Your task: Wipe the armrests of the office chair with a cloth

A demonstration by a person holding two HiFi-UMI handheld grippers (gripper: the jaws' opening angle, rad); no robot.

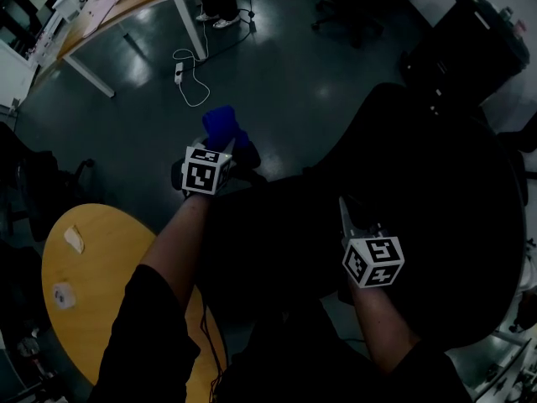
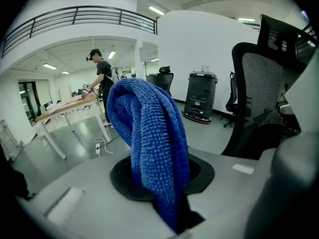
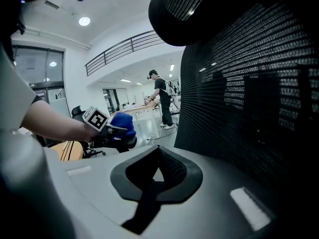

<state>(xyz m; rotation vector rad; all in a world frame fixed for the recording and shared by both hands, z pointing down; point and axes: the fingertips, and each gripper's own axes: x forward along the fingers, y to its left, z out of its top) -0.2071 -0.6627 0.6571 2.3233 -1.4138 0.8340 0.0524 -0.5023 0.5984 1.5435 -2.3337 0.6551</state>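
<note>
A blue cloth (image 1: 221,126) sticks out of my left gripper (image 1: 225,147), which is shut on it; in the left gripper view the cloth (image 2: 147,143) stands up thick between the jaws. The right gripper view shows that cloth (image 3: 121,124) pressed on a dark armrest (image 3: 117,142) of the black office chair (image 1: 394,208). My right gripper (image 1: 346,218) lies over the chair, nearer to me. Its jaws pinch a fold of the chair's black mesh backrest (image 3: 164,169); the backrest fills the right of that view.
A round yellow table (image 1: 101,259) sits at my lower left. A white-legged desk (image 1: 126,7) stands far left with a person (image 2: 102,81) at it. A power strip and cable (image 1: 180,72) lie on the dark floor. A black case (image 1: 478,32) stands upper right.
</note>
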